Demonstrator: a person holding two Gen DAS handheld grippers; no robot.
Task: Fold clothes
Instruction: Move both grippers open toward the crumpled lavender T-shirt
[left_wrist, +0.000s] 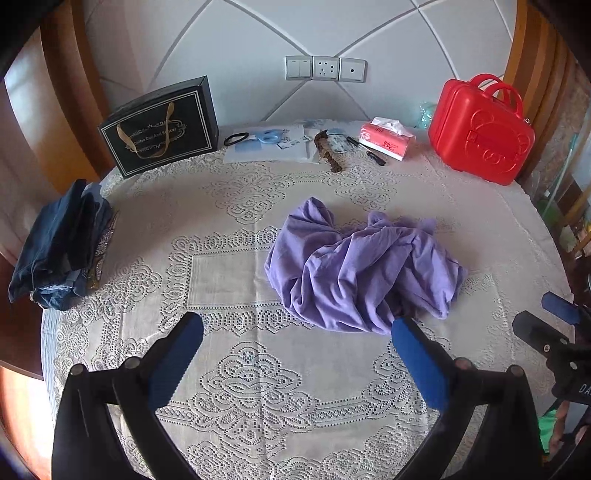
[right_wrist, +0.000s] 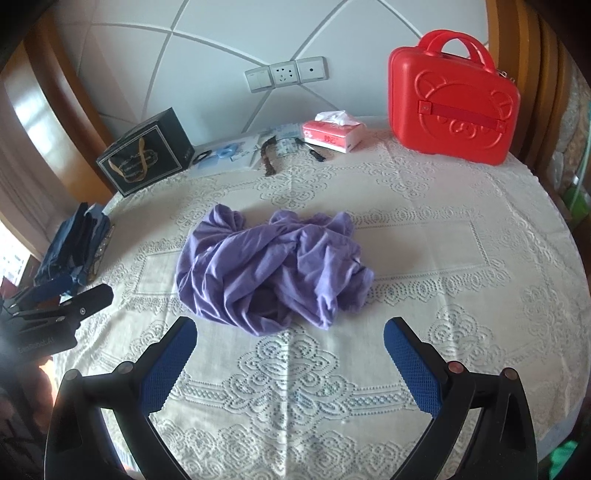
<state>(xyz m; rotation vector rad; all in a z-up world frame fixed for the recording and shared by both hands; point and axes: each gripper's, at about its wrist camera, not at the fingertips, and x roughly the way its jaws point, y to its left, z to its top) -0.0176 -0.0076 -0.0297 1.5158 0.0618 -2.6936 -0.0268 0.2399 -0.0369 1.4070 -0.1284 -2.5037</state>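
Over on the far left edge of the tabletop (left_wrist: 229, 369) we have a stack of dark blue folded clothes (left_wrist: 59, 251), well apart from the action. Moving in, our left tongs (left_wrist: 295, 328) hover just short of the work, spread wide and holding nothing; the right-hand pad sits right at the near hem of the purple garment (left_wrist: 354, 266), though we cannot tell whether it touches. That garment lies crumpled in a heap near the middle of the lace cloth, with no clear edge or sleeve showing. Further right, our right tongs (right_wrist: 290, 328) are just as wide and just as empty, poised over the near side of the same heap. The fold hasn't begun, we reckon. To do this well, we want each tong to find a separate edge or corner, left and right of the bundle, pinch only one layer, then lift and draw apart so it spreads flat. The red case (right_wrist: 450, 107) at the far right stays clear.
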